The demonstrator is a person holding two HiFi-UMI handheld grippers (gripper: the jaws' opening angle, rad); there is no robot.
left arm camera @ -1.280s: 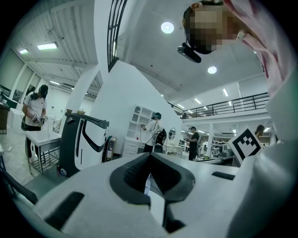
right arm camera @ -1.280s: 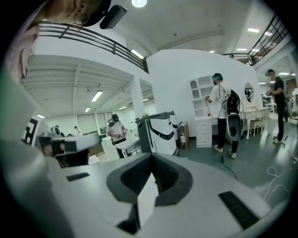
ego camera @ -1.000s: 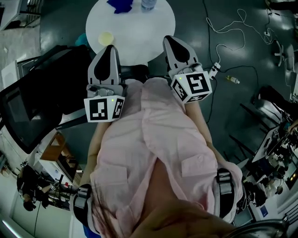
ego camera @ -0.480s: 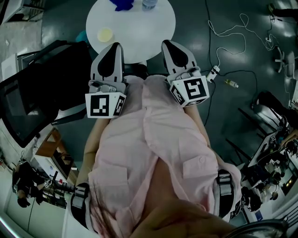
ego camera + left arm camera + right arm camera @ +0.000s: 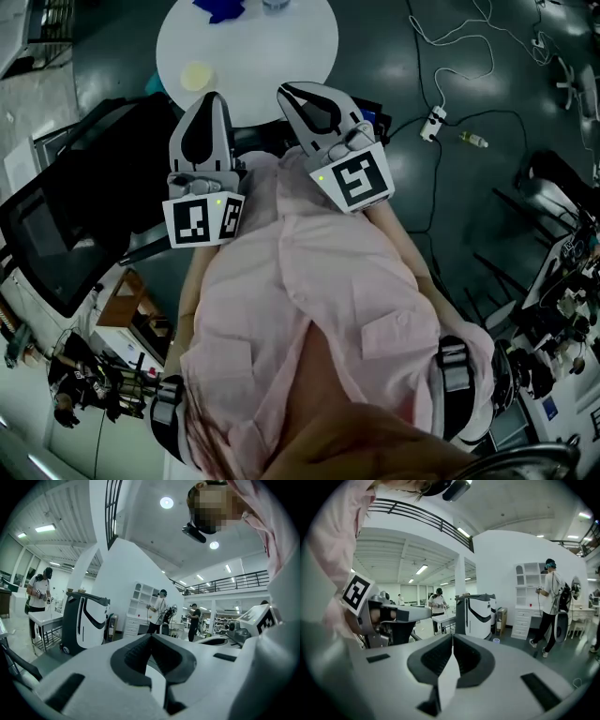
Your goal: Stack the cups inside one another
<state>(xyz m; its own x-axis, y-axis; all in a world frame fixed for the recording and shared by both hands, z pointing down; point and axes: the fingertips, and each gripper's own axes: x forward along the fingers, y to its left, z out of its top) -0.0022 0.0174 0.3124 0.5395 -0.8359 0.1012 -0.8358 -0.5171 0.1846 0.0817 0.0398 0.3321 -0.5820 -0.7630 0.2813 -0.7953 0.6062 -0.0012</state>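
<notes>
Here, left gripper [image 5: 210,99] and right gripper [image 5: 289,92] are clenched empty near a round white table [image 5: 277,56].

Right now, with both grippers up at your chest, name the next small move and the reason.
Probably lower the left gripper toward the yellowish cup on the round white table and open it. Both it and the right gripper are shut on nothing, aimed across the room, not at the table.
</notes>
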